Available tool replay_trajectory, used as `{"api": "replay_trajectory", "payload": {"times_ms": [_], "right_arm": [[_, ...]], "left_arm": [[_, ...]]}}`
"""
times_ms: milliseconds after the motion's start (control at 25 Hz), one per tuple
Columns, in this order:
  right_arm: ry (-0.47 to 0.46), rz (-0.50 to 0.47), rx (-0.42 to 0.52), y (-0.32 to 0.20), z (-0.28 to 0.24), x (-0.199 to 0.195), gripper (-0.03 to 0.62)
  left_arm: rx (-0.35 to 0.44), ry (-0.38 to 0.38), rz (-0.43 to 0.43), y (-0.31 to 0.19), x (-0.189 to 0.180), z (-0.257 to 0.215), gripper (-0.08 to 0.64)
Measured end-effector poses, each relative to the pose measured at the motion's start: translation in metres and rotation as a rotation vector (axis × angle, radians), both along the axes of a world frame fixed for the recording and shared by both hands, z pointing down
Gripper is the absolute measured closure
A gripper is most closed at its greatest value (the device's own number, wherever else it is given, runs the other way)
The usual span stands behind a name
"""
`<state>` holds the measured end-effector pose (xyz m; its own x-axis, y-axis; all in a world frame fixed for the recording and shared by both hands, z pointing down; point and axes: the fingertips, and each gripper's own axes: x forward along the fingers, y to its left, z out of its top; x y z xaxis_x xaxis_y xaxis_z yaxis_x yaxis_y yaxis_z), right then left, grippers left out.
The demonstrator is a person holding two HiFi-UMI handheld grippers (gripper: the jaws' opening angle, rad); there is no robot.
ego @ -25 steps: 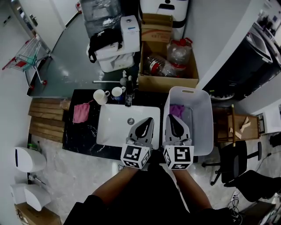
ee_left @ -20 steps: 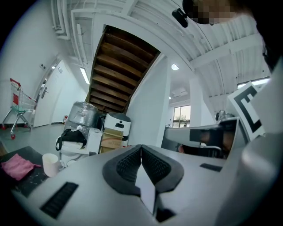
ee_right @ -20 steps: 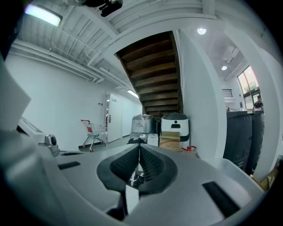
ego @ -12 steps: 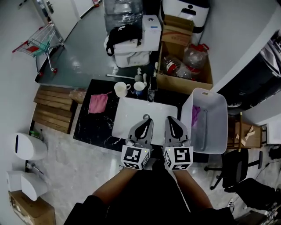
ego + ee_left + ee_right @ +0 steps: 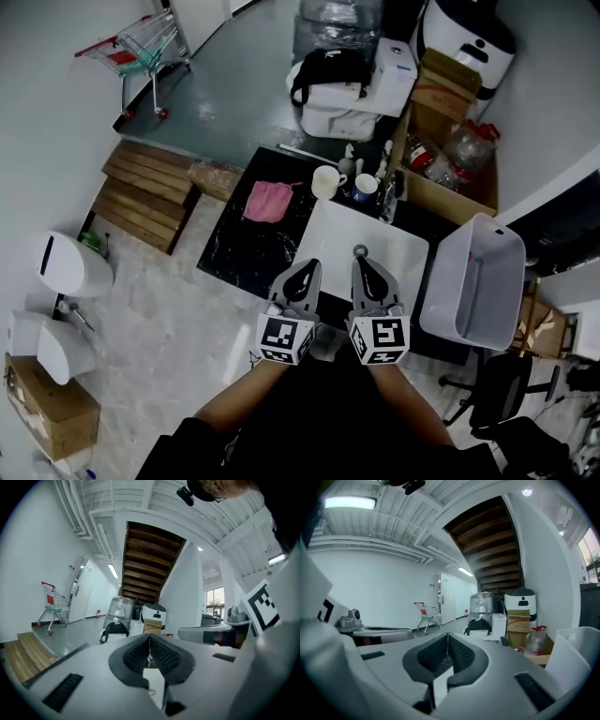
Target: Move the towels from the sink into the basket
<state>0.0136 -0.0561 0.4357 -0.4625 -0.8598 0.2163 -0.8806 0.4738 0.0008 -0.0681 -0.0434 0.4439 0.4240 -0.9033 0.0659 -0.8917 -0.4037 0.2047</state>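
A pink towel (image 5: pixel 269 201) lies flat on the black counter (image 5: pixel 234 258), left of the white sink (image 5: pixel 337 234); no towel shows in the basin. The white basket (image 5: pixel 487 230) stands at the sink's right, and its inside is hard to read from here. My left gripper (image 5: pixel 308 265) hangs over the sink's front left corner, jaws shut and empty (image 5: pixel 149 641). Beside it, my right gripper (image 5: pixel 362 262) is above the sink's front edge, also shut on nothing (image 5: pixel 447 639). Both point level across the room. The basket's rim (image 5: pixel 574 653) shows in the right gripper view.
Two mugs (image 5: pixel 326 180) and small bottles stand behind the sink. A cardboard box (image 5: pixel 441 159) with plastic jugs sits past the counter. Wooden pallets (image 5: pixel 150 192) lie on the floor to the left, a shopping cart (image 5: pixel 141 52) farther off, and an office chair (image 5: pixel 497 394) at lower right.
Both grippers have swung left: the right one left the basket and came over the sink's front, and the left one moved to the sink's left corner. Both jaws stayed shut.
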Motion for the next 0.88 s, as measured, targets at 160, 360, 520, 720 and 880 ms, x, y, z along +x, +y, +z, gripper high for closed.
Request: {"api": "replay_trajectory", "payload": {"times_ms": [160,360,520,720,880], "right_arm": [[0.001,-0.064,-0.014,-0.003,0.012,-0.038,0.574],[0.008,-0.124,-0.037,-0.01,0.022,-0.07,0.574],[0.014,-0.171,-0.054,-0.021,0.033,-0.082,0.574],[0.006,-0.205,-0.067,-0.044,0.039,-0.092,0.574],[-0.016,-0.232,-0.07,-0.065,0.039,-0.095,0.574]], "left_arm": [[-0.007,-0.004,-0.085,0.002,-0.044,0.01,0.546],[-0.029,-0.002,-0.176,0.001,-0.086,0.018,0.546],[-0.039,-0.002,-0.223,-0.007,-0.099,0.026,0.546],[-0.052,-0.004,-0.277,-0.029,-0.115,0.026,0.545],[-0.057,-0.004,-0.325,-0.048,-0.13,0.023,0.546]]}}
